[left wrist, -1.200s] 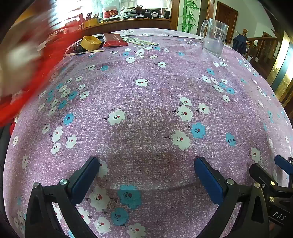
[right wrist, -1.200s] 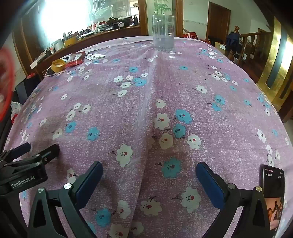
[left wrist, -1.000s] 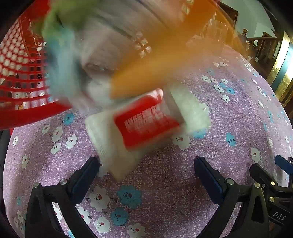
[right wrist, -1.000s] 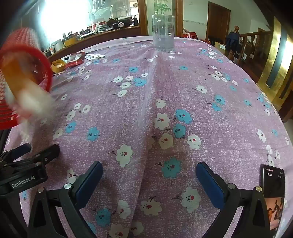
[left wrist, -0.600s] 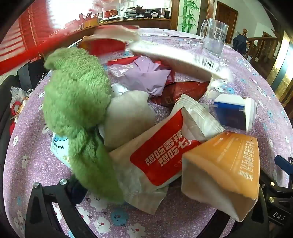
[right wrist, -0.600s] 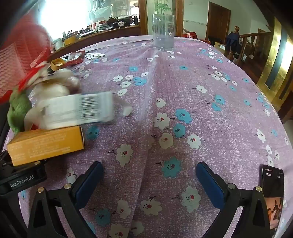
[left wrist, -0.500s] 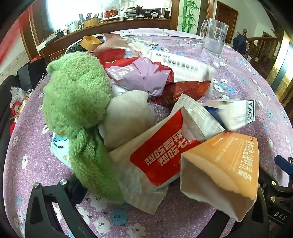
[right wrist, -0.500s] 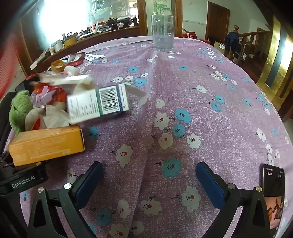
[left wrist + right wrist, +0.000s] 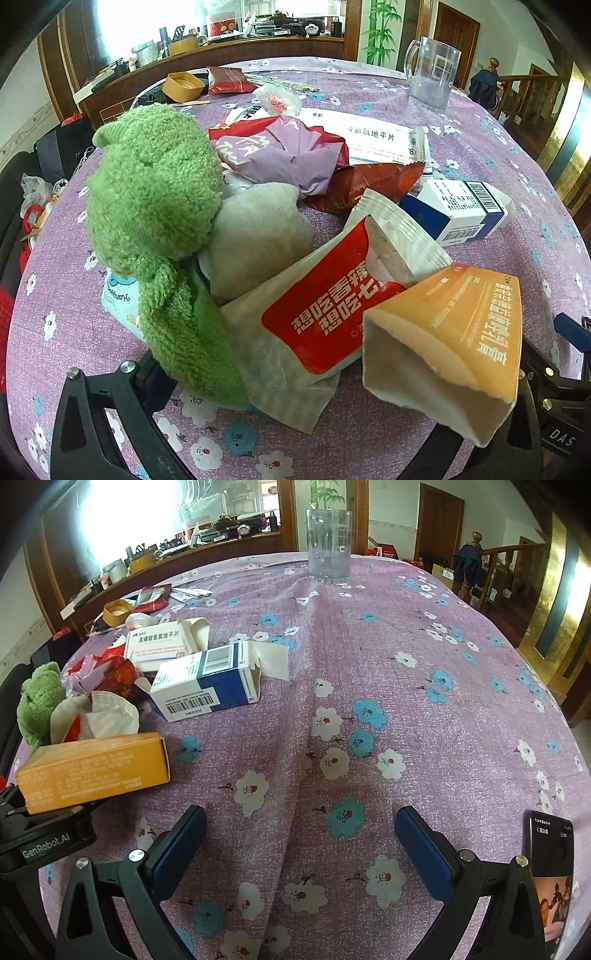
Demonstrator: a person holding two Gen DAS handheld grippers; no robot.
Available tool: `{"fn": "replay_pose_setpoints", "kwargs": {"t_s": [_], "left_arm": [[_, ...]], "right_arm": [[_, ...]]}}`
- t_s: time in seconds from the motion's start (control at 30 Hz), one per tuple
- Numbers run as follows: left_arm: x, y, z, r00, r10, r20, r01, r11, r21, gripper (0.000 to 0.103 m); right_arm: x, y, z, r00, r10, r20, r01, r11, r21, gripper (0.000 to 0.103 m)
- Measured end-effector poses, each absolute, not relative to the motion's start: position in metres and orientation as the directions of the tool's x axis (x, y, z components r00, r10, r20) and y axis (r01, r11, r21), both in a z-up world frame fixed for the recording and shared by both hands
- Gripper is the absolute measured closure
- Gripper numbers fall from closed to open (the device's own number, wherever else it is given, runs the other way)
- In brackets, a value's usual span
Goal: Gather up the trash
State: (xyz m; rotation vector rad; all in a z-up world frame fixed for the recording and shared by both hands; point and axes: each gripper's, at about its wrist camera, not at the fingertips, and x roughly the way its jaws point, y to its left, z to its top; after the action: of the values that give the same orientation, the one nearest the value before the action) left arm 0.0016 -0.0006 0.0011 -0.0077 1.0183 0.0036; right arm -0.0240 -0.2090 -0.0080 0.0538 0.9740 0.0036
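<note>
- The flowered surface [image 9: 406, 701] carries a trash heap at its near left.
- Green cloth [image 9: 155, 192] and orange box [image 9: 450, 332] lie against the left hand-held gripper [image 9: 295, 424]; its jaw state cannot be told.
- Right hand-held gripper [image 9: 299, 845] stands apart, empty.
- Collection seems not yet begun; next probably calls for gripping the orange box.

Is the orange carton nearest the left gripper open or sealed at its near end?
Open. In the left wrist view the orange carton lies on its side with its near end gaping; the pale inside shows, and nothing is visible in it.
</note>
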Motion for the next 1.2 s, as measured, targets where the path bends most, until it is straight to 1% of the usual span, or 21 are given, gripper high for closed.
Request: {"fn": "replay_pose_setpoints", "kwargs": {"t_s": [0.2,0.27,0.33,0.4,0.43,0.53,0.57,0.6,0.63,0.7,0.73,0.77,0.8,0.9,0.93,1.07,1.2], "left_arm": [[0.002,-0.001,0.001,0.525,-0.001,-0.851,-0.007,1.0,-0.005,0.0],[0.002,-0.001,0.001,0.525,0.0,-0.851,-0.007,1.0,-0.005,0.0],[0.002,0.0,0.002,0.525,-0.003,-0.851,-0.006,1.0,-0.007,0.0],[0.002,0.0,0.001,0.523,0.006,-0.852,-0.018,1.0,-0.004,0.0],[-0.002,-0.001,0.001,0.515,0.001,-0.857,-0.008,1.0,-0.003,0.0],[-0.03,0.001,0.004,0.427,-0.059,-0.902,0.136,0.991,0.0,0.0],[-0.043,0.007,0.006,0.401,-0.081,-0.912,0.149,0.989,-0.022,0.0],[-0.058,0.018,0.012,0.426,-0.109,-0.898,0.132,0.99,-0.058,0.0],[-0.075,0.029,0.02,0.477,-0.111,-0.872,0.109,0.992,-0.066,0.0],[-0.11,0.049,0.042,0.596,0.002,-0.803,0.038,0.999,0.03,0.0],[-0.125,0.058,0.051,0.637,0.045,-0.77,0.003,0.998,0.061,0.0],[-0.137,0.069,0.06,0.659,0.064,-0.749,-0.025,0.998,0.063,0.0],[-0.148,0.08,0.067,0.672,0.061,-0.738,-0.05,0.998,0.037,0.0],[-0.164,0.105,0.078,0.677,0.004,-0.736,-0.083,0.994,-0.072,0.0],[-0.168,0.108,0.082,0.687,0.002,-0.727,-0.089,0.993,-0.081,0.0],[-0.177,0.098,0.089,0.717,0.056,-0.694,-0.122,0.992,-0.045,0.0],[-0.185,0.097,0.097,0.728,0.03,-0.685,-0.104,0.992,-0.067,0.0]], "right_arm": [[-0.026,-0.213,-0.006,0.573,0.054,-0.818,0.024,0.996,0.082,0.0],[-0.035,-0.211,0.0,0.593,0.029,-0.805,0.025,0.998,0.054,0.0],[-0.047,-0.204,0.01,0.615,0.037,-0.788,-0.009,0.999,0.039,0.0],[-0.06,-0.197,0.023,0.634,0.074,-0.77,-0.04,0.997,0.063,0.0],[-0.066,-0.192,0.032,0.642,0.105,-0.76,-0.072,0.994,0.077,0.0],[-0.086,-0.178,0.056,0.679,0.139,-0.721,-0.121,0.99,0.077,0.0],[-0.091,-0.176,0.062,0.686,0.148,-0.712,-0.131,0.988,0.079,0.0],[-0.095,-0.172,0.067,0.691,0.154,-0.706,-0.138,0.987,0.08,0.0],[-0.101,-0.168,0.073,0.697,0.161,-0.699,-0.147,0.986,0.08,0.0],[-0.11,-0.16,0.08,0.706,0.181,-0.685,-0.172,0.982,0.081,0.0],[-0.113,-0.156,0.082,0.707,0.185,-0.683,-0.182,0.98,0.078,0.0],[-0.117,-0.151,0.085,0.708,0.188,-0.681,-0.19,0.979,0.073,0.0],[-0.12,-0.147,0.087,0.71,0.192,-0.677,-0.196,0.978,0.072,0.0],[-0.127,-0.14,0.091,0.71,0.209,-0.672,-0.212,0.974,0.08,0.0],[-0.13,-0.139,0.094,0.71,0.217,-0.67,-0.217,0.972,0.084,0.0],[-0.14,-0.135,0.102,0.726,0.225,-0.65,-0.222,0.971,0.088,0.0],[-0.148,-0.134,0.11,0.738,0.229,-0.635,-0.222,0.971,0.092,0.0]]}}
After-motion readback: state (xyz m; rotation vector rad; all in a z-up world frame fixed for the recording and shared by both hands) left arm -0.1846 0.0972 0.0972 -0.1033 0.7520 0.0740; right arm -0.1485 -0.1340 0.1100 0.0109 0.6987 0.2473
